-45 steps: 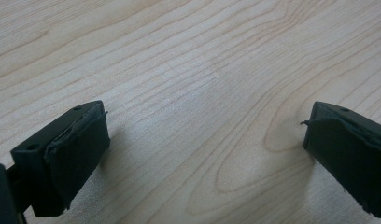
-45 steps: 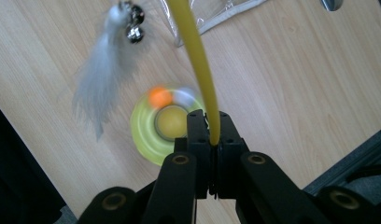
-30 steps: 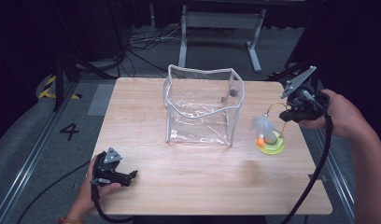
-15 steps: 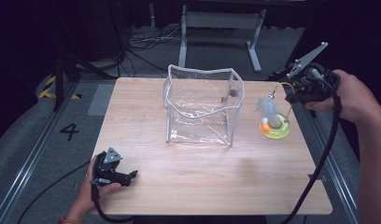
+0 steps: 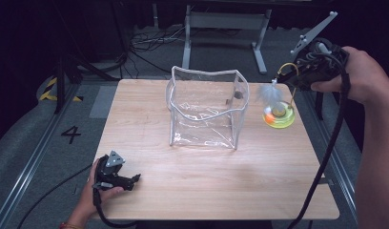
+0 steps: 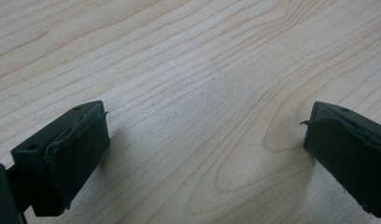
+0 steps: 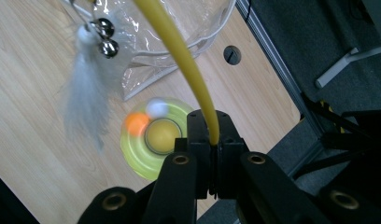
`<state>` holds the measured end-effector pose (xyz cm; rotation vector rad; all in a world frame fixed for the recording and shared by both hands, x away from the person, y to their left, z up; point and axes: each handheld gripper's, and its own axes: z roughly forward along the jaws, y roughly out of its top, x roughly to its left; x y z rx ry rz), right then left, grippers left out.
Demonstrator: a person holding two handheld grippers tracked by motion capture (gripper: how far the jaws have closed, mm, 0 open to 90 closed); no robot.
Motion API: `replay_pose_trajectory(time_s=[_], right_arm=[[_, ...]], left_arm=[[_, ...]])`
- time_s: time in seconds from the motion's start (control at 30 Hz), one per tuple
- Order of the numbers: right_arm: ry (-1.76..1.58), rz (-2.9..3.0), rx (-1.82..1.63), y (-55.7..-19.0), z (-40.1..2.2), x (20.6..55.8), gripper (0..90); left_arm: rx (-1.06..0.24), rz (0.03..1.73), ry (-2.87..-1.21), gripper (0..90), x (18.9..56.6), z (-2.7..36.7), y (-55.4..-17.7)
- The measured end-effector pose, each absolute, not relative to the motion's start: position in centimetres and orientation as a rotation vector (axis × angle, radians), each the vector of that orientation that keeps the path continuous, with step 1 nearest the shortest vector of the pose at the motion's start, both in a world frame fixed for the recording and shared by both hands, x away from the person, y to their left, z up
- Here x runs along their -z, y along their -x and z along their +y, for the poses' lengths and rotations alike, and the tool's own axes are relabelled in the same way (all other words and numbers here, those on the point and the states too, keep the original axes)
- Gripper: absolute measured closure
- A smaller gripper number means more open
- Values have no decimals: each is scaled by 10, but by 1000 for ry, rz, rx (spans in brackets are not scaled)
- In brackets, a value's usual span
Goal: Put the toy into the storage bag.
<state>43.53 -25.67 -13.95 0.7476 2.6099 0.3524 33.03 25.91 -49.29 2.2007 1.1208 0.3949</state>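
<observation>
Wooden table (image 5: 207, 186), bearing clear plastic bag (image 5: 204, 112) and left hand-held gripper (image 5: 130, 180).

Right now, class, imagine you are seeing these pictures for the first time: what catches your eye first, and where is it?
The bright yellow-green cat toy near the table's right edge stands out: the right gripper pinches its yellow wire, and a white feather with bells dangles from it. Next comes the clear plastic bag standing open mid-table. The left gripper rests open at the near-left corner.

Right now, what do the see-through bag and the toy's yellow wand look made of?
The bag looks like soft clear vinyl: glossy, creased, with pale piped edges. The wand looks like smooth plastic or rubber-coated wire, since it bends in an arc from the right gripper.
</observation>
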Motion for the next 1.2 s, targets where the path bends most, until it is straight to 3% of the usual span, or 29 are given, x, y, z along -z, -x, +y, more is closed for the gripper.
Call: replay_pose_trajectory(time_s=[0.73, 1.2], right_arm=[[-646, 2585, -349, -445, -189, 96, 880], [-591, 2605, -336, -463, -147, 100, 879]], left_arm=[[-389, 1113, -2208, 5, 492, 260, -331], [-389, 1112, -2210, 5, 492, 260, -331]])
